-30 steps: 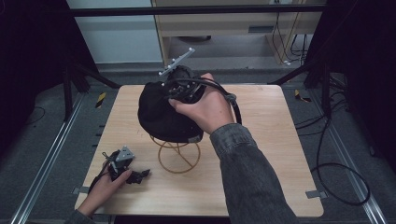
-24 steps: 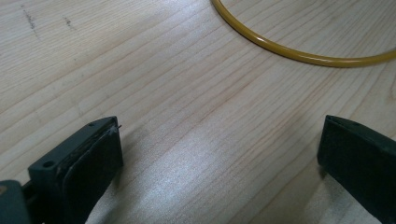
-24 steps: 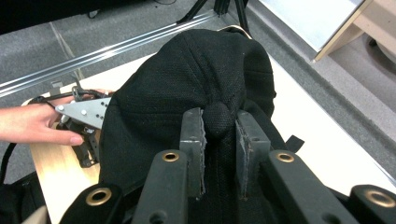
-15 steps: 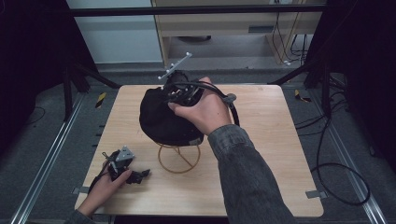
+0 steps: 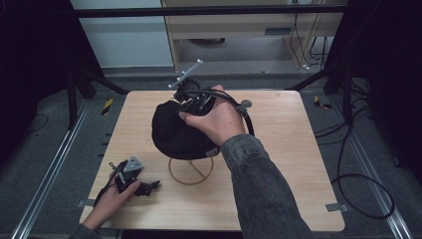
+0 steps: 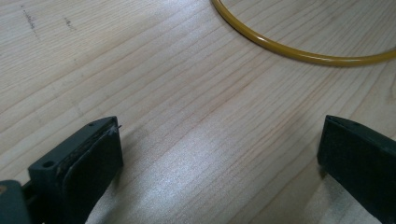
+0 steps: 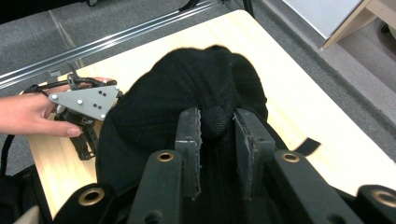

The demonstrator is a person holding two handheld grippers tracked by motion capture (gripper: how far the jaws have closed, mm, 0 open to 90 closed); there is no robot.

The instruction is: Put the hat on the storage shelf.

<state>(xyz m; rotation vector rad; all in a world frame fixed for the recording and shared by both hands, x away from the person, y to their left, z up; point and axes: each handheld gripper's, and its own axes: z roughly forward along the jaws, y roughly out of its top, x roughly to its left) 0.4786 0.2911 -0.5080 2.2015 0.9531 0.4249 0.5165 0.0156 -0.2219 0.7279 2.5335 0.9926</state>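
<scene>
The right tool (image 7: 215, 128) is clenched on a fold of the black cap (image 5: 174, 130), which sits atop a yellow wire stand (image 5: 191, 171) mid-bench. The left tool (image 6: 219, 154) rests released on the bench (image 5: 288, 149), near the stand's ring.

1. A light wooden table (image 5: 298, 164) stands in the middle.
2. Grey metal rails (image 5: 50, 172) run along the floor beside it.
3. Black cables (image 5: 359, 176) lie on the floor at the right.
4. A wooden cabinet (image 5: 234, 25) stands behind the table.
</scene>
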